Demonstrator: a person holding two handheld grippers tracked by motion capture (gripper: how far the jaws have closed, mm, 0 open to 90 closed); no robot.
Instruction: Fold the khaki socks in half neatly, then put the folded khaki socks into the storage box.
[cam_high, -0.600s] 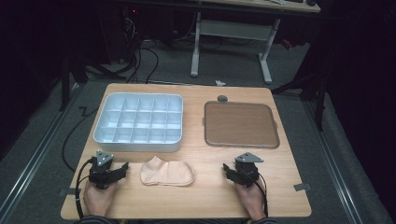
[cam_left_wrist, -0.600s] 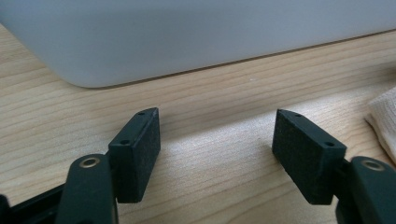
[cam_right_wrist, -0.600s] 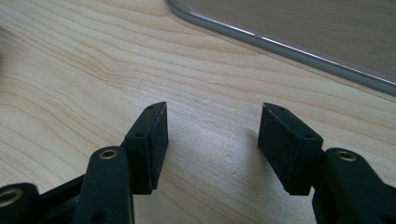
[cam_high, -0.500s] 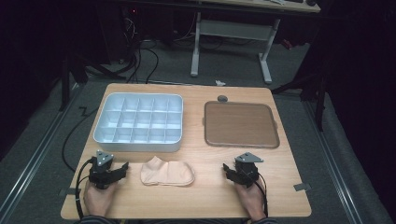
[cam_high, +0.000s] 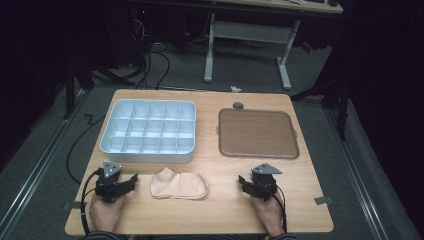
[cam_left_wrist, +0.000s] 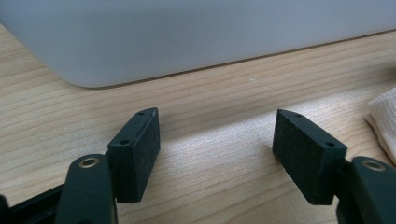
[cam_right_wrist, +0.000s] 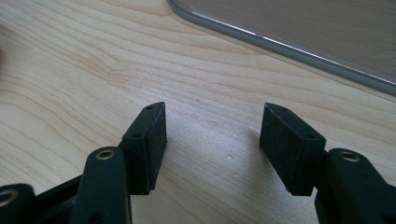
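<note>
- The beige sock (cam_high: 179, 185) lies flat on the near part of the wooden table (cam_high: 225, 210), between the two hands and just in front of the white compartment box (cam_high: 148, 131).
- Its long axis runs left to right, roughly along the table's near edge, with the bunched end toward the left.
- The left gripper (cam_high: 131, 180) rests just left of the sock, near it but apart; in the left gripper view the cloth's edge (cam_left_wrist: 383, 121) shows off to that gripper's right, so the coming reach is likely a short one rightward.
- The right gripper (cam_high: 244, 183) sits farther from the sock, so the left hand is the nearer one.
- Both grippers have their jaws spread wide with only bare wood between them; neither holds anything.
- The brown tray (cam_high: 258, 133) lies far right, beyond the right gripper, and is bare.
</note>
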